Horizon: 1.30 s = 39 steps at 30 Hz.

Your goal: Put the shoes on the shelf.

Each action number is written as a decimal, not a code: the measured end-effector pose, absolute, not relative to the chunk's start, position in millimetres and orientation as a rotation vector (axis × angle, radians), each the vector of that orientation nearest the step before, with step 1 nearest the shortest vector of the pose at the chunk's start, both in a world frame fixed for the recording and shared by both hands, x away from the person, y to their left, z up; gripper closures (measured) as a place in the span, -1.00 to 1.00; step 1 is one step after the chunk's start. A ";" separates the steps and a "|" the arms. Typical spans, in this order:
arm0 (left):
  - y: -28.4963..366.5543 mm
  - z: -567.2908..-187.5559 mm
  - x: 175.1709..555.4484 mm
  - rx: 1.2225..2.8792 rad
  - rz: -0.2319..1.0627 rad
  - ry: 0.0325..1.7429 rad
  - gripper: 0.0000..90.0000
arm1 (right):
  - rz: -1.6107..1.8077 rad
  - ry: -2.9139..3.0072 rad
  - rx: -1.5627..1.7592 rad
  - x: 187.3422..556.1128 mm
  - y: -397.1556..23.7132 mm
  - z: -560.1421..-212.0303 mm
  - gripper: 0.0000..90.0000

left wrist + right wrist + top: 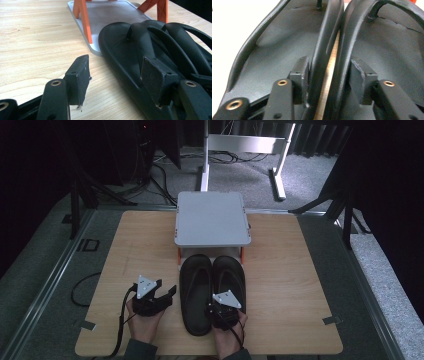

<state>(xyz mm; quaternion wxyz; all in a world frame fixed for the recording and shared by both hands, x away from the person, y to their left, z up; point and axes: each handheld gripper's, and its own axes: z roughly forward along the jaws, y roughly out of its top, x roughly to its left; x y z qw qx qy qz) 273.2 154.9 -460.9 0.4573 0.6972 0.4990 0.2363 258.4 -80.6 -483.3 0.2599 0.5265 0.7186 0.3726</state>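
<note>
Two black flip-flop sandals lie side by side on the wooden table (290, 285), the left sandal (195, 290) touching or nearly touching the right sandal (231, 275). My right gripper (223, 306) sits at their heel end. In the right gripper view, my right gripper (329, 62) has one jaw inside the left sandal (282, 45) and the other inside the right sandal (387, 50), pads pressing on the two inner rims. My left gripper (167, 287) hovers just left of the left sandal, open, with nothing gripped. In its own view, my left gripper (115, 62) points along the left sandal (120, 47).
A small grey rack (212, 217) on orange legs stands just beyond the sandals' toes; its grey base plate (110, 17) lies on the table. A black cable (82, 290) loops off the table's left edge. Bare wood stretches to either side of the sandals.
</note>
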 end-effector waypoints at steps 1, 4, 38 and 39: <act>155.0 -460.9 273.2 1.718 0.583 1.230 -0.10 | 1.008 1.939 1.426 258.2 -79.9 -483.5 0.23; 155.2 -460.7 273.0 1.714 0.582 1.231 -0.10 | 1.007 1.929 1.422 257.3 -78.9 -484.5 0.32; 156.8 -461.6 273.1 1.724 0.597 1.235 -0.10 | 1.080 1.874 1.456 277.2 -86.8 -485.6 0.72; 156.9 -461.6 273.1 1.723 0.595 1.235 -0.10 | 1.072 1.878 1.454 277.8 -86.8 -486.7 0.70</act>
